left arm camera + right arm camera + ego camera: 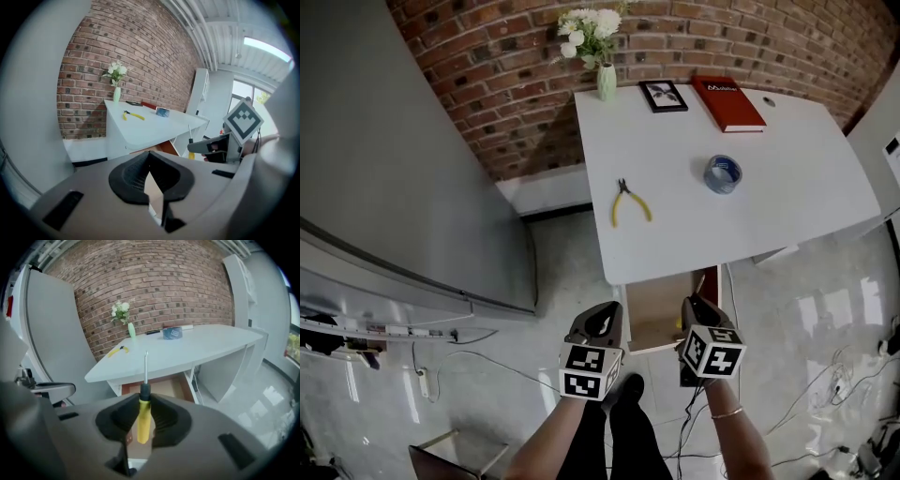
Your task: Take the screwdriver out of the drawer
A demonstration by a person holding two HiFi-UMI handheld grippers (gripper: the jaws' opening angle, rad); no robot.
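Observation:
The screwdriver has a yellow handle, a black collar and a thin metal shaft that points up and away from me. My right gripper is shut on its handle. In the head view the right gripper hangs over the front of the open wooden drawer, which sticks out from under the white table. The left gripper is beside the drawer's left corner. Its jaws meet at the tips with nothing between them. The left gripper view also shows the right gripper carrying the screwdriver.
On the table lie yellow-handled pliers, a blue tape roll, a red book, a small picture frame and a vase of flowers. A grey cabinet stands at the left. Cables trail over the floor.

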